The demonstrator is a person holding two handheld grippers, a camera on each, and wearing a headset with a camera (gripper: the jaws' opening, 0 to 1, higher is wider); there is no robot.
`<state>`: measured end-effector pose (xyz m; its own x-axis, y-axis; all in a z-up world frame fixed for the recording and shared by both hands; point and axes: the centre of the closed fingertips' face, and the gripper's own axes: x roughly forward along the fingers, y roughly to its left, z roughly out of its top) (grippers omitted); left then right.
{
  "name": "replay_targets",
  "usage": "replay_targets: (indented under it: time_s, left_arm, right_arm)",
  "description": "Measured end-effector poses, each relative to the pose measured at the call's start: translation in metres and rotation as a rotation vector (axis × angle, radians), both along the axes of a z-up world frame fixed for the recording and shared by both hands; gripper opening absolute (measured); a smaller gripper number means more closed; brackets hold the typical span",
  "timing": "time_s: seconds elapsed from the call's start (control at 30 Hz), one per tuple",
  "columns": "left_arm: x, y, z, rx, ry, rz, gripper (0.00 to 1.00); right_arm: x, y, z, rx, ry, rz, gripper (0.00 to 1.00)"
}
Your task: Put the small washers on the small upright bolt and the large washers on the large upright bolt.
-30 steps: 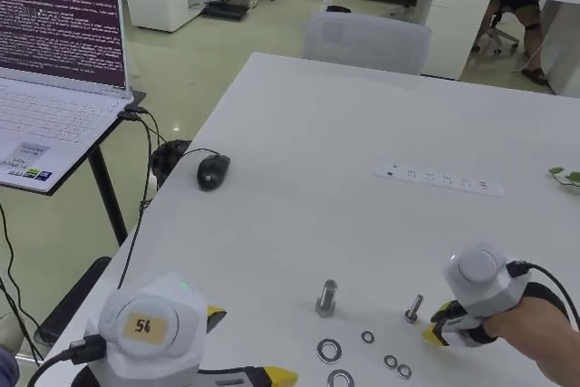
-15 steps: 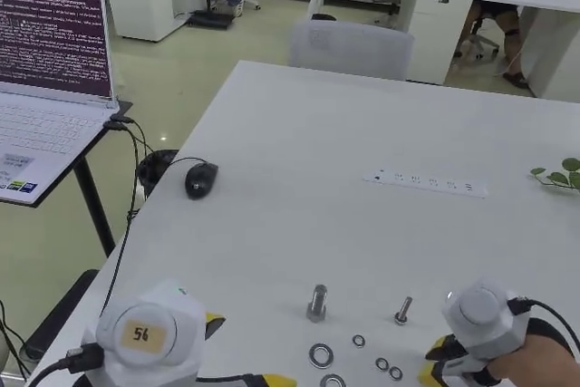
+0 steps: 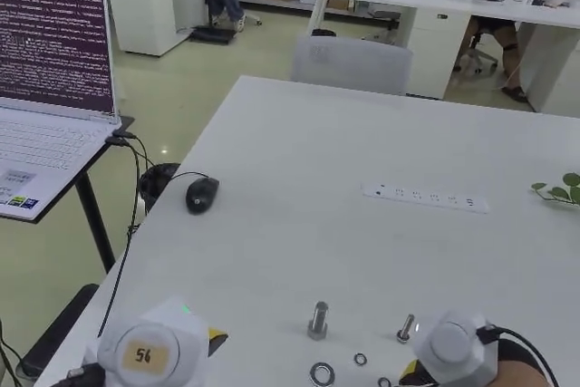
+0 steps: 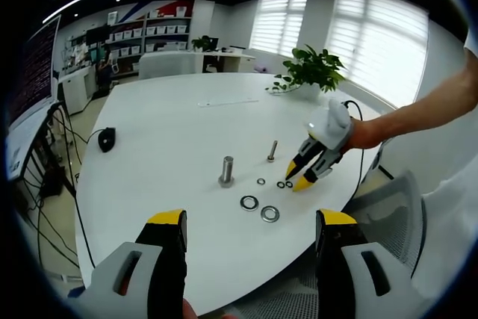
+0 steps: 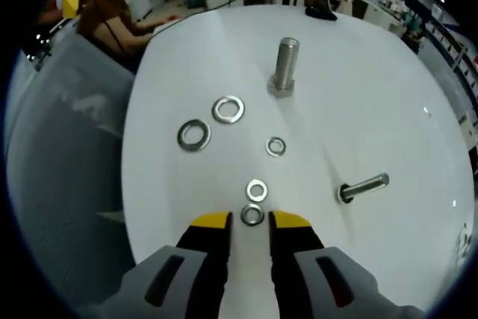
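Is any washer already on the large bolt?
No, the large bolt stands bare; both large washers lie flat on the table.

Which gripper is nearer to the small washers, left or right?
Right. The right gripper has its tips at one small washer; the left gripper hangs well back from all of them.

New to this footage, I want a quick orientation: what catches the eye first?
The right gripper draws the eye: its yellow-tipped jaws, slightly apart, flank a small steel washer on the white table. Nearby stand the large upright steel bolt and small upright steel bolt, both bare.
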<state>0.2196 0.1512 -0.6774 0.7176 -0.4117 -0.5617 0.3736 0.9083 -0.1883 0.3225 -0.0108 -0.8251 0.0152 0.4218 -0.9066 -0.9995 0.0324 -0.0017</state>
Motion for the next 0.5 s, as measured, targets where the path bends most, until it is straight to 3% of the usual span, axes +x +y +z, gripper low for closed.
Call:
replay_targets:
  time_s: [0.23, 0.5]
  left_arm:
    - [0.0015, -0.0026, 0.0006, 0.004, -0.001, -0.008, 0.7]
    - [0.0002, -0.0047, -0.0016, 0.005, 0.004, -0.01, 0.7]
  right_arm:
    - [0.0016, -0.0004, -0.0002, -0.011, -0.011, 0.008, 0.19]
    - [-0.0006, -0.0018, -0.0016, -0.073, -0.041, 0.054, 0.14]
